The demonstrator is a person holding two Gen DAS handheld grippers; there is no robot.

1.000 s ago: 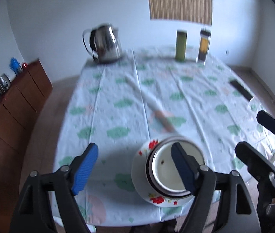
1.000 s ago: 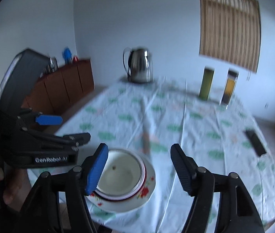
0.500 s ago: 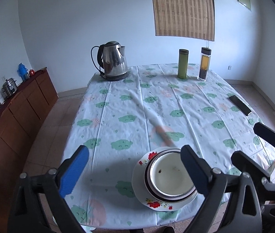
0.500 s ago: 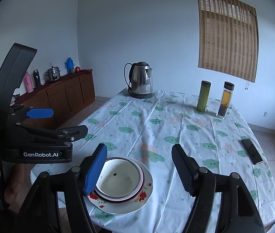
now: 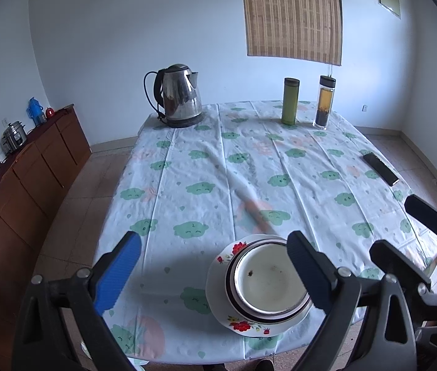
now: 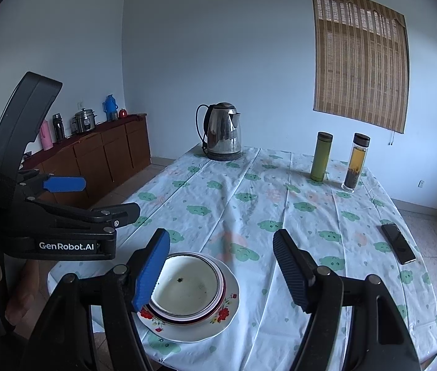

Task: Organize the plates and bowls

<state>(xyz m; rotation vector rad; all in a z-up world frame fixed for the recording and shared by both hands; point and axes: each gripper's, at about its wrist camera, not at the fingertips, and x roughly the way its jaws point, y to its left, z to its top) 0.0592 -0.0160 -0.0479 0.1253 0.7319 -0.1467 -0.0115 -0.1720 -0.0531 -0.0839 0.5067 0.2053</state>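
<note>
Bowls [image 5: 272, 283] sat nested on floral plate [image 5: 218, 296] at bench [image 5: 249, 170] near edge, below and between both jaws. Left gripper [image 5: 212, 275] and right gripper [image 6: 221, 267] gaped wide, empty. Stacking judged complete; little remained.

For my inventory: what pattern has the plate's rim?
Red flowers on white plate; right wrist view shows best.
</note>
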